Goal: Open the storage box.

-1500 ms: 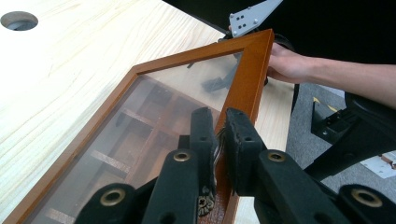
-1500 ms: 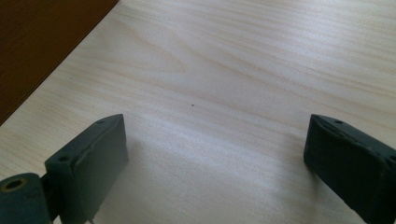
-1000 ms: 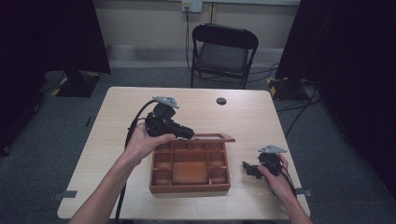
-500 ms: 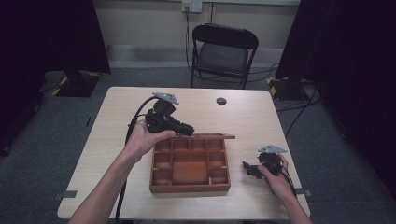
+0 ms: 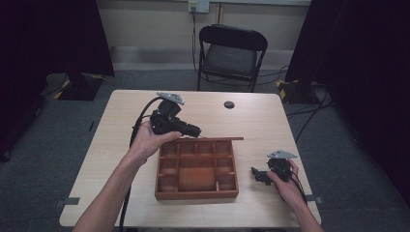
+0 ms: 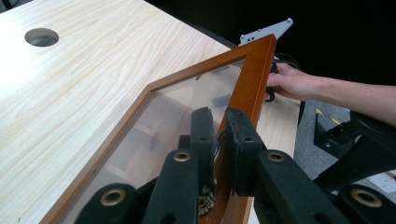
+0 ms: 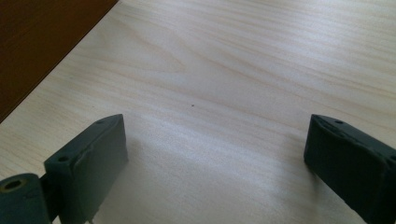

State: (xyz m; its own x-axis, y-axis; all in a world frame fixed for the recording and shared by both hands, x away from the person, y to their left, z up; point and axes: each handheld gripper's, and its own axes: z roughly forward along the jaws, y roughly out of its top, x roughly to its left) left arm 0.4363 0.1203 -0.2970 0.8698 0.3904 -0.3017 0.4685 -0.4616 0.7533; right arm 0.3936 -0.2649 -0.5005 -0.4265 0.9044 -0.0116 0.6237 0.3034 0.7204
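Left gripper view looks down its own black jaws, pressed together on the wooden frame rail of a glazed lid (image 6: 196, 93); the clear pane runs off to one side of the jaws and the box's dividers show through it. From the high view, the left gripper (image 5: 191, 130) holds that lid (image 5: 212, 139) raised at the far edge of the wooden box (image 5: 197, 170), so it is seen almost edge-on as a thin brown strip above the rear compartments. The box sits on the table (image 5: 116, 125), near the person's side, with its compartments open to the camera.

The right gripper (image 5: 257, 174) rests low on the table just right of the box, apart from it, and the right gripper view shows its jaws spread wide over bare wood with nothing between them.

The lid looks stiff and fairly light, but its pane is likely fragile and slick. The wooden rim is the safe place to grip, as now; the pane should be kept clear of the jaws. Whether the lid is hinged to the box is not clear.
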